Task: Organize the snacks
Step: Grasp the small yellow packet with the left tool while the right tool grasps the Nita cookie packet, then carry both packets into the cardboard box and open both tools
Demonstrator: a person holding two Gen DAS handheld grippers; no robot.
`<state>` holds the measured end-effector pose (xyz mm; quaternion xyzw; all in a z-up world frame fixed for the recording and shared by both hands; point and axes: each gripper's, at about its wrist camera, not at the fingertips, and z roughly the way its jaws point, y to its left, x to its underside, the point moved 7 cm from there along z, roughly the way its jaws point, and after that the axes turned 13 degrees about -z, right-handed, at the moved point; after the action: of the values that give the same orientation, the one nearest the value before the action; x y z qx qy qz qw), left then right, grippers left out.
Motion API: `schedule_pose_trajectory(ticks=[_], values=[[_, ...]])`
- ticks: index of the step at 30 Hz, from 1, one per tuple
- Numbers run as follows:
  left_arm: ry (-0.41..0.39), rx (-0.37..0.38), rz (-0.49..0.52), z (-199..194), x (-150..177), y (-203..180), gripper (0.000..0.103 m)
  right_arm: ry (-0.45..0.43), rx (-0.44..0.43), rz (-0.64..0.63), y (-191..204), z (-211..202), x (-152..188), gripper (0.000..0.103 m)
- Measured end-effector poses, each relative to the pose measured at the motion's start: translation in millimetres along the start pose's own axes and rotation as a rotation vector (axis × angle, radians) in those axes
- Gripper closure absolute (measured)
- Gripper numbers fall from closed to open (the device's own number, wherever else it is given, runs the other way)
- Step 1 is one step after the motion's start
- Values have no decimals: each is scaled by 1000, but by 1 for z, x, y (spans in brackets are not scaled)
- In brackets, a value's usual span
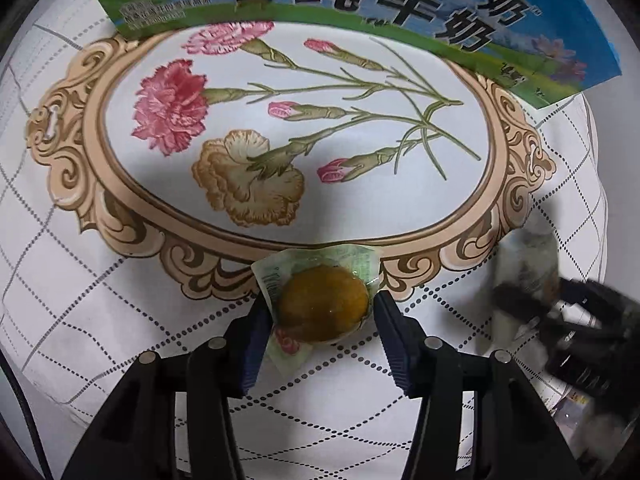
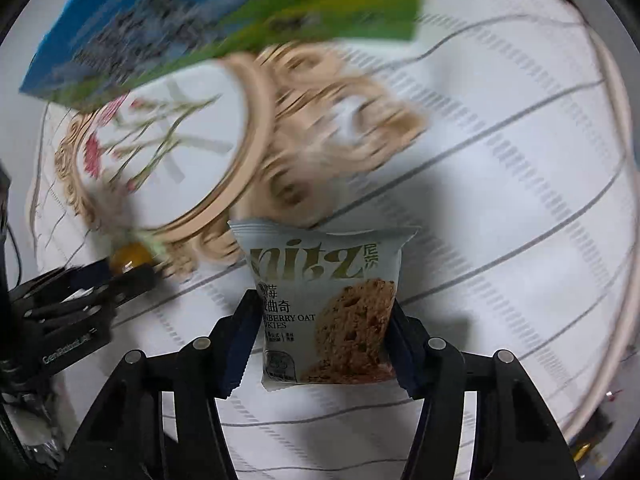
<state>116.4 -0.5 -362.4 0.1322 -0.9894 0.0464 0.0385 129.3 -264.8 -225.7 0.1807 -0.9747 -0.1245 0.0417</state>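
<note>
The left tongs pointed down at the surface, a cloth printed with a flowered oval, and straddled a small round snack in a clear wrapper lying at the near rim of that oval. The near pad pressed the wrapper's crinkled edge while the far pad stood just beside the round body, so the grip looked only half made: open around the snack rather than clenched. To finish it well, both pads should meet the firm body, not the loose film, which would likely slip out.

The right tongs held an oat cookie packet between their pads, both sides of the bag touched and its foil creased slightly, so they read as grasping it. The packet sat on the cloth past the oval's near rim, toward the surface's right side. A light squeeze seemed wise, since the cookie inside could crack.

A milk carton lay across the far edge of the oval, well apart from both snacks. The two tongs worked near each other, so lifting straight up would probably keep them from colliding.
</note>
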Motion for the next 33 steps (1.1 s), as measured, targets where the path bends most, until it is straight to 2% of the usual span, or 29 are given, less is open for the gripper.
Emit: schedule_pose_trajectory(ticks=[3, 5, 6, 8, 10, 12, 14, 18, 20, 23, 26, 30, 33], values=[[24, -3, 11, 9, -7, -1, 50, -8, 25, 13, 2, 6, -2, 32], [15, -23, 28, 10, -8, -5, 53, -6, 47, -5, 4, 7, -3, 31], [2, -38, 43, 10, -6, -9, 53, -11, 64, -18, 6, 9, -3, 32], [-16, -50, 60, 7, -10, -18, 54, -35, 106, -42, 10, 10, -1, 42], [-21, -39, 56, 1, -7, -18, 56, -63, 104, -35, 17, 10, 5, 44], [-18, -19, 52, -8, -5, -20, 59, -87, 75, -17, 19, 3, 10, 46], [-27, 13, 58, -24, -3, -27, 59, -110, 7, 15, 23, -10, 14, 47], [-71, 84, 78, -69, -8, -39, 59, -197, -60, 21, 36, -54, 11, 47], [-94, 147, 78, -99, -13, -47, 59, -247, -93, 23, 41, -83, 6, 47], [-145, 212, 91, -141, -29, -57, 59, -341, -115, 14, 42, -133, -14, 47], [-203, 254, 108, -183, -65, -57, 59, -421, -120, 1, 45, -177, -52, 47], [-267, 223, 118, -208, -117, -55, 59, -476, -60, -16, 26, -211, -113, 47], [-261, 190, 98, -207, -162, -49, 59, -456, -16, -15, 8, -212, -168, 47]])
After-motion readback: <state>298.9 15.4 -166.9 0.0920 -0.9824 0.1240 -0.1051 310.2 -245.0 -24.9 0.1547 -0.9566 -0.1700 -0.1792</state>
